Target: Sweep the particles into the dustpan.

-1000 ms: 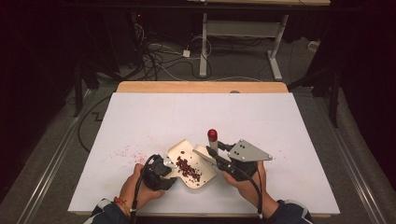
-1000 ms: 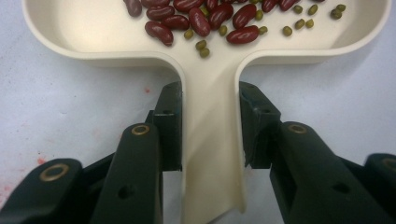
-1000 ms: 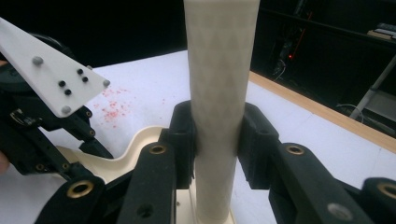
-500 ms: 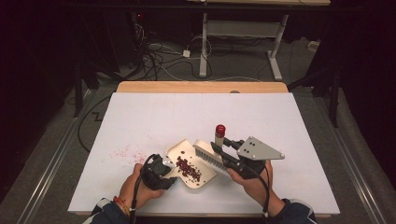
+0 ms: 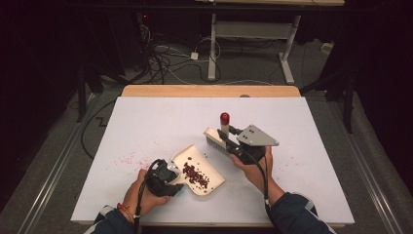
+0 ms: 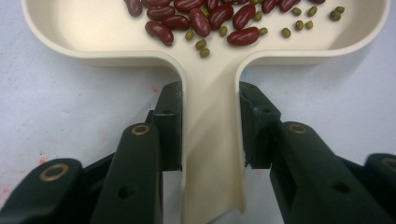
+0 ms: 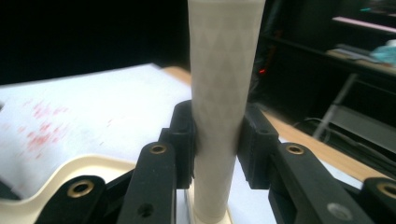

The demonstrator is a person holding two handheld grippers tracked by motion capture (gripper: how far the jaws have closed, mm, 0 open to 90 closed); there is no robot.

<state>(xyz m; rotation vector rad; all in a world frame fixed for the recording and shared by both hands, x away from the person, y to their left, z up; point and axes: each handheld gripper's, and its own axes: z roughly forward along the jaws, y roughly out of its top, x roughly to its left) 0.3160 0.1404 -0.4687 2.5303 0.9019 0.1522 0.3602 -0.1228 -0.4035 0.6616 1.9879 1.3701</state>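
Since a moment ago the right gripper [image 5: 227, 138] has carried the brush [image 5: 220, 135] up and to the right, away from the pan, so a clear strip of white table now shows between the bristles and the pan's far edge. Its jaws are clenched on the brush's pale handle [image 7: 224, 107], which stands upright between the black pads, with the red cap [image 5: 224, 118] on top and the bristle head hanging down toward the left. A grey three-cornered plate [image 5: 257, 136] sits on top of this gripper, and the person's right hand [image 5: 253, 165] wraps its body from below.

The left gripper [image 5: 181, 176] has not shifted. Its jaws are clamped on the stem of the cream dustpan [image 6: 212, 154], one pad pressing each side of it. The left hand [image 5: 143, 192] holds it low near the front edge of the table [image 5: 302, 112].

Lying flat on the white tabletop, the dustpan [image 5: 192, 158] has its open mouth pointing away and to the left. Inside it sits a heap of dark red beans [image 6: 201, 21] mixed with small green beans [image 6: 299, 23], gathered toward the handle end. Faint reddish specks [image 5: 127, 158] dot the table to the pan's left, well apart from it. Beyond the far edge of the table, cables [image 5: 160, 58] lie on the dark floor.
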